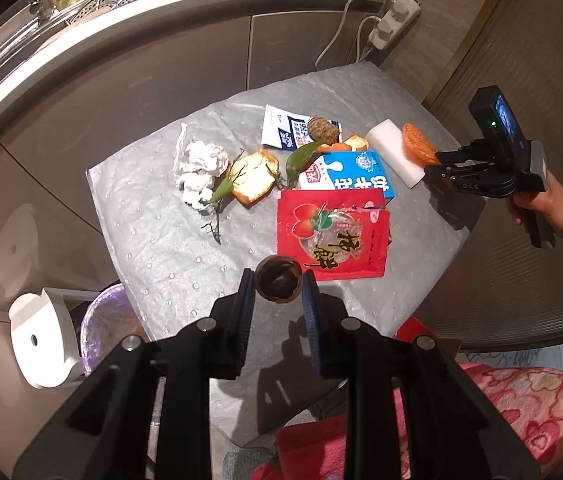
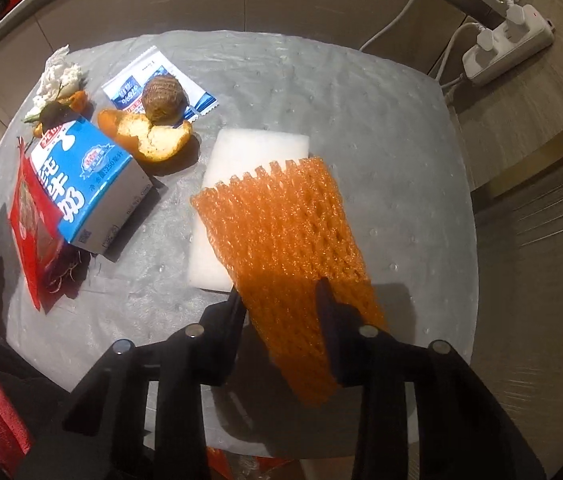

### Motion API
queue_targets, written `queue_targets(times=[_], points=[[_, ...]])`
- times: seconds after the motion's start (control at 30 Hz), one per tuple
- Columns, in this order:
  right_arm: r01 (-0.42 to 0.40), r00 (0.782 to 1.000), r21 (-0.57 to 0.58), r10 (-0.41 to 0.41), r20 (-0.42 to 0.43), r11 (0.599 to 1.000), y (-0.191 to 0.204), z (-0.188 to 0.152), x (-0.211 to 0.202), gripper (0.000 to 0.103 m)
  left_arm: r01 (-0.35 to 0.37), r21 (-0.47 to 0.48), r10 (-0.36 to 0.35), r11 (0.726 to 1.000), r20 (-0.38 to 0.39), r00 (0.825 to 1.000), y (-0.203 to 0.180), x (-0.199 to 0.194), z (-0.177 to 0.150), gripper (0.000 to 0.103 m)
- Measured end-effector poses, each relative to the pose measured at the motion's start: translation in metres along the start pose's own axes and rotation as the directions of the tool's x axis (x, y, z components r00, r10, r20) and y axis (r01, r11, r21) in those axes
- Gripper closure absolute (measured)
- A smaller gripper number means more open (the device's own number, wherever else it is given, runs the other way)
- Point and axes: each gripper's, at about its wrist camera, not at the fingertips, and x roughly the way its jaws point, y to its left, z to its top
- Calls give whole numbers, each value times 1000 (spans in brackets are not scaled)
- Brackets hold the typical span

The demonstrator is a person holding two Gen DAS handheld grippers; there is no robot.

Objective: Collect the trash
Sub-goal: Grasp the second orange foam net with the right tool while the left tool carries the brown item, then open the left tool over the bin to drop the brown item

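A small table under a clear dimpled sheet (image 1: 153,216) carries the trash. My left gripper (image 1: 278,294) hangs above its near edge, shut on a round dark brown shell (image 1: 277,282). At the table's right side, my right gripper (image 2: 279,298) is shut on an orange foam net (image 2: 281,220) that lies over a white foam block (image 2: 249,152); the left wrist view shows this gripper (image 1: 429,166) too. Still lying there are a red packet (image 1: 333,236), a blue milk carton (image 1: 357,176), a sachet (image 1: 281,128), orange peel (image 2: 149,136), a crumpled tissue (image 1: 201,168) and leaves (image 1: 301,158).
A white bin with a purple liner (image 1: 101,328) stands open at the table's left, its lid (image 1: 37,340) swung aside. A power strip with cables (image 2: 509,44) lies behind the table. Cabinets curve round the back. A pink flowered cloth (image 1: 521,400) is at bottom right.
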Motion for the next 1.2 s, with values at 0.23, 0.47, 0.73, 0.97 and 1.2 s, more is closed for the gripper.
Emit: queue_targets(times=[0.23, 0.47, 0.73, 0.97, 1.2], points=[[-76, 992, 92, 65, 112, 993, 3, 1, -64, 92, 58, 40, -60, 998, 65, 996, -19, -19, 8, 79], [-220, 949, 103, 189, 251, 970, 66, 17, -130, 92, 55, 54, -61, 997, 120, 991, 2, -44, 2, 79], [-392, 888, 70, 358, 289, 917, 174, 45, -150, 92, -14, -21, 16, 1000, 132, 991, 81, -66, -42, 79], [-455, 871, 19, 440, 219, 890, 269, 62, -130, 92, -80, -58, 84, 995, 82, 993, 148, -64, -89, 79], [-444, 879, 18, 432, 204, 896, 303, 68, -134, 92, -90, -68, 92, 994, 33, 995, 185, -44, -112, 79]])
